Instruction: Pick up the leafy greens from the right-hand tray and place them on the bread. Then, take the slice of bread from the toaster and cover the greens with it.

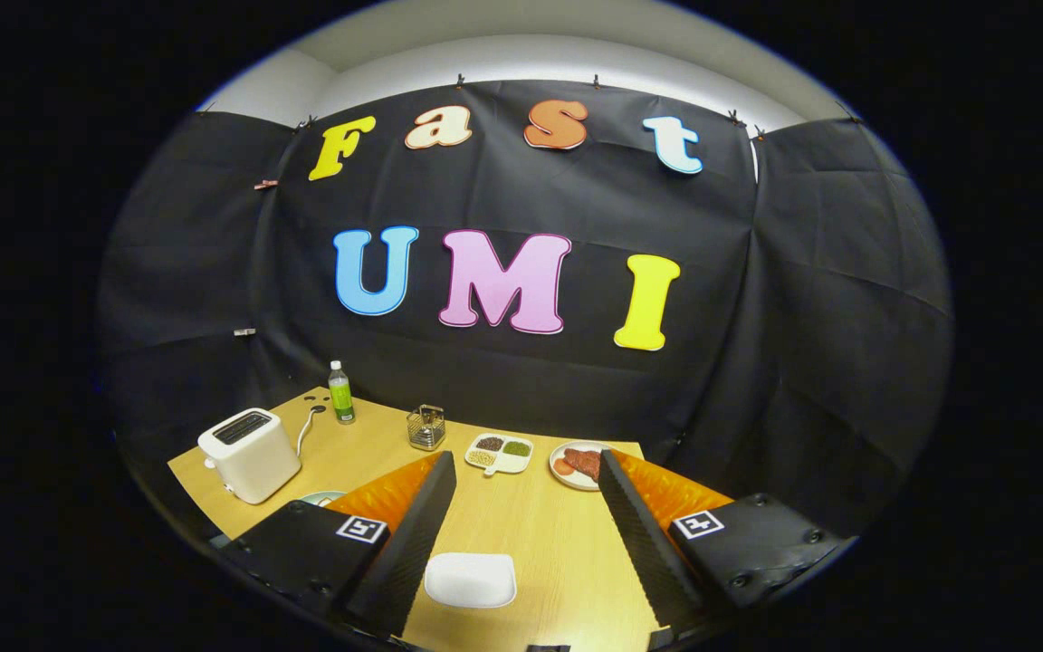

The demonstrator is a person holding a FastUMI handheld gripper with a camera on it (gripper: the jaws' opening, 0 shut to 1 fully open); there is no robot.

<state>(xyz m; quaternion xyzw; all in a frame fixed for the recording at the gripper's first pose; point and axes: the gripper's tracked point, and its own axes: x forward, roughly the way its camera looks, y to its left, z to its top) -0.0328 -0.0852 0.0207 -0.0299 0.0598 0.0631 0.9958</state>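
My gripper (526, 460) hangs open above the wooden table (540, 534), its fingers spread wide with nothing between them. A white rounded-rectangular slab (470, 580) lies on the table between the fingers, close to their base; I cannot tell whether it is bread or a dish. A white toaster (250, 453) stands left of the left finger, and its dark slots hide whatever is inside. A round plate (569, 464) with reddish slices sits just by the right fingertip, partly covered by it. The fingers hide the table to either side.
A white divided dish (499, 451) with dark and green fillings lies just beyond the fingertips. A small wire basket (426, 427) and a green-labelled bottle (340, 392) stand near the table's far edge. A pale plate rim (322, 496) peeks out behind the left finger.
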